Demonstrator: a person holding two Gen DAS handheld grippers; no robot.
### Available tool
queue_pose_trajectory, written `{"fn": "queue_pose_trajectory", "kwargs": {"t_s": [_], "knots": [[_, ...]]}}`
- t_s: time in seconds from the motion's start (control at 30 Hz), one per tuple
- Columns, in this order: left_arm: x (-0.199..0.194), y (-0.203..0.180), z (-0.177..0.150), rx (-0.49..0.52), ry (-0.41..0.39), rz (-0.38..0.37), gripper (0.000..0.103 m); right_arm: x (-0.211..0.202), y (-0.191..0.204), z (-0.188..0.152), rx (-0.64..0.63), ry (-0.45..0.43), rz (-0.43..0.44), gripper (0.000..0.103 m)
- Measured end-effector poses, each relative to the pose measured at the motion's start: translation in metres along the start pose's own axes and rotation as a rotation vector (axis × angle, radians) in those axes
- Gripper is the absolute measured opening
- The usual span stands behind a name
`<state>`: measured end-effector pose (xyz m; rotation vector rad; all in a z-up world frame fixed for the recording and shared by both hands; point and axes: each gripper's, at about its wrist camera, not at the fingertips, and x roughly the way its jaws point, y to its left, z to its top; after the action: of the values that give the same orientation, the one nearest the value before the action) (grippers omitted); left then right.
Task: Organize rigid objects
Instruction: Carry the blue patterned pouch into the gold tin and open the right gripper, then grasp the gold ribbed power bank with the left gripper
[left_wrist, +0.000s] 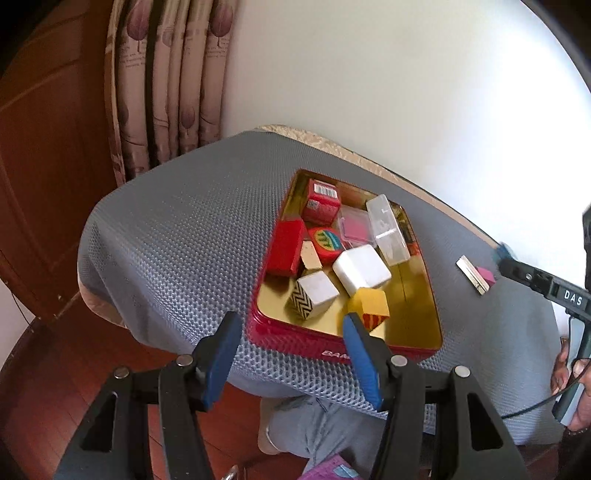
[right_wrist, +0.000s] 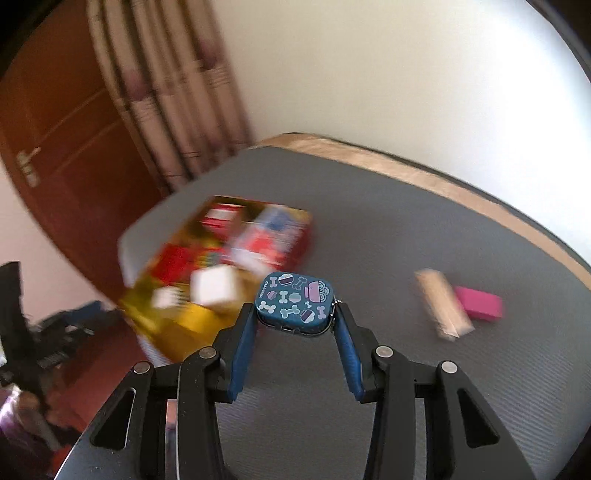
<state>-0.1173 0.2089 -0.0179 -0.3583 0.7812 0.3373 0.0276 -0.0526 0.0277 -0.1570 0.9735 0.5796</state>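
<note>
The right gripper (right_wrist: 295, 314) is clamped on a small blue tin (right_wrist: 295, 303) printed with bones and bowls, low in the middle of the right wrist view. One blue pad presses each short end, so the tin's long axis runs left to right across the frame, its lid tilted up toward the camera. It hangs clear of the grey mat (right_wrist: 406, 229), with the red tray (right_wrist: 295, 243) blurred just up and left of it.

In the left wrist view the left gripper (left_wrist: 288, 339) stands apart and empty at the bottom of the frame, over the tray's near rim (left_wrist: 295, 341). Inside lie blocks and boxes, a white cube (left_wrist: 362, 269) and a yellow block (left_wrist: 371, 301) among them, with bare gold floor at the lower right.

To do this step well, I'd carry the tin over that bare corner, keep it level, lower it until it rests, then part the pads — dropping it risks knocking the stacked blocks. A pink block (right_wrist: 480, 302) and a pale strip (right_wrist: 443, 302) wait at right on the mat.
</note>
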Motion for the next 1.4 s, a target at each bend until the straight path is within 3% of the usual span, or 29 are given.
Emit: {"fn": "queue_pose_trajectory", "kwargs": {"t_s": [0.1, 0.23, 0.5, 0.63, 0.67, 0.73, 0.77, 0.83, 1.0, 1.07, 1.2, 1.3, 1.4], "knots": [[-0.002, 0.008, 0.001, -0.035, -0.008, 0.022, 0.059, 0.028, 0.034, 0.007, -0.034, 0.040, 0.055, 0.041], [0.008, 0.021, 0.001, -0.097, 0.049, 0.014, 0.060, 0.075, 0.076, 0.008, -0.083, 0.109, 0.083, 0.041], [0.031, 0.022, -0.002, -0.118, 0.172, 0.043, 0.060, 0.116, 0.108, 0.010, -0.178, 0.152, 0.050, 0.043], [0.031, 0.011, -0.002, -0.082, 0.165, 0.033, 0.060, 0.097, 0.100, 0.009, -0.153, 0.086, 0.025, 0.071], [0.030, 0.007, -0.002, -0.076, 0.155, 0.024, 0.060, 0.088, 0.095, 0.007, -0.143, 0.059, 0.014, 0.075], [0.027, -0.001, -0.003, -0.052, 0.136, -0.003, 0.060, 0.058, 0.072, 0.000, -0.125, -0.012, -0.048, 0.101], [0.024, -0.007, -0.004, -0.025, 0.118, -0.029, 0.060, 0.049, 0.064, -0.004, -0.119, -0.036, -0.078, 0.103], [0.019, -0.017, -0.006, 0.024, 0.086, -0.065, 0.060, 0.029, 0.029, -0.024, -0.102, -0.057, -0.182, 0.102], [0.010, -0.059, -0.017, 0.199, 0.065, -0.174, 0.060, 0.004, -0.080, -0.081, 0.008, 0.012, -0.356, 0.102], [0.011, -0.078, -0.024, 0.258, 0.109, -0.230, 0.060, -0.011, -0.132, -0.109, 0.078, 0.044, -0.446, 0.102], [0.026, -0.124, -0.032, 0.317, 0.238, -0.332, 0.060, -0.031, -0.198, -0.145, 0.154, 0.076, -0.596, 0.102], [0.046, -0.159, -0.022, 0.303, 0.320, -0.383, 0.060, -0.038, -0.226, -0.161, 0.188, 0.082, -0.638, 0.102], [0.069, -0.190, 0.001, 0.208, 0.369, -0.453, 0.060, -0.044, -0.244, -0.169, 0.261, 0.043, -0.562, 0.102]]}}
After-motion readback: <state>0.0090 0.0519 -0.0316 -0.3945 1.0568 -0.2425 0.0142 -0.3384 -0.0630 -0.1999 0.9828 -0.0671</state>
